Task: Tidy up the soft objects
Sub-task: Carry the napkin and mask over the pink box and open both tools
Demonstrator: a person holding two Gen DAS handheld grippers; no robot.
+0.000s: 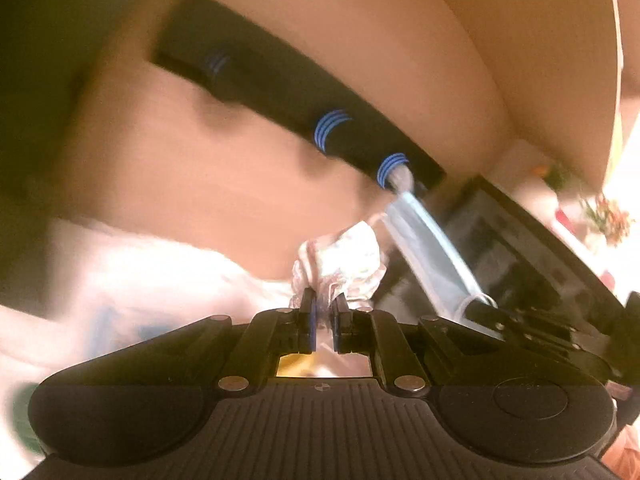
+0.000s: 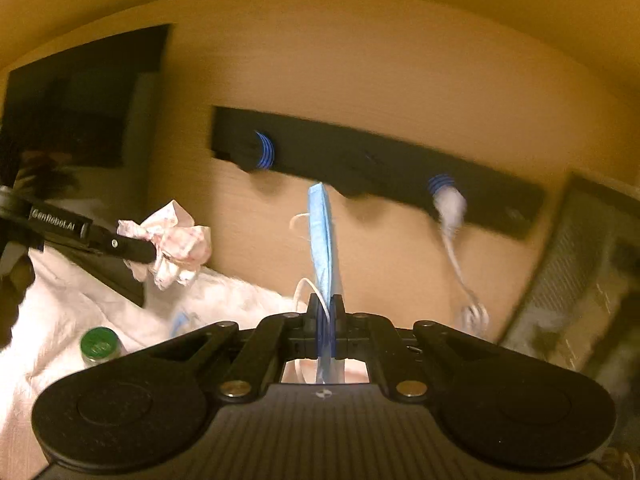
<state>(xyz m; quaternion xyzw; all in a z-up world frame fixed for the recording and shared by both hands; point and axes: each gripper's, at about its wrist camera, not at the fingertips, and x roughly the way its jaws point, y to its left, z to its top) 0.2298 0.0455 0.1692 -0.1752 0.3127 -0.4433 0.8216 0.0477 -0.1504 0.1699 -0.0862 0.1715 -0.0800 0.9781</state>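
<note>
Two grippers each clamp something soft. Left gripper [image 1: 324, 312] has its jaws nearly closed on a crumpled pink-and-white cloth [image 1: 340, 264], seen at nine o'clock in the right view, where its arm reads "GenRobot.AI". Right gripper [image 2: 326, 312] has its jaws pinched tight on a blue face mask [image 2: 322, 236] standing edge-on at twelve o'clock. Beyond hangs a black hook rack [image 2: 360, 160] with blue-ringed pegs; a white cord [image 2: 452, 216] dangles at two o'clock. White bedding [image 2: 80, 304] and a green-capped bottle [image 2: 98, 345] lie at eight o'clock.
</note>
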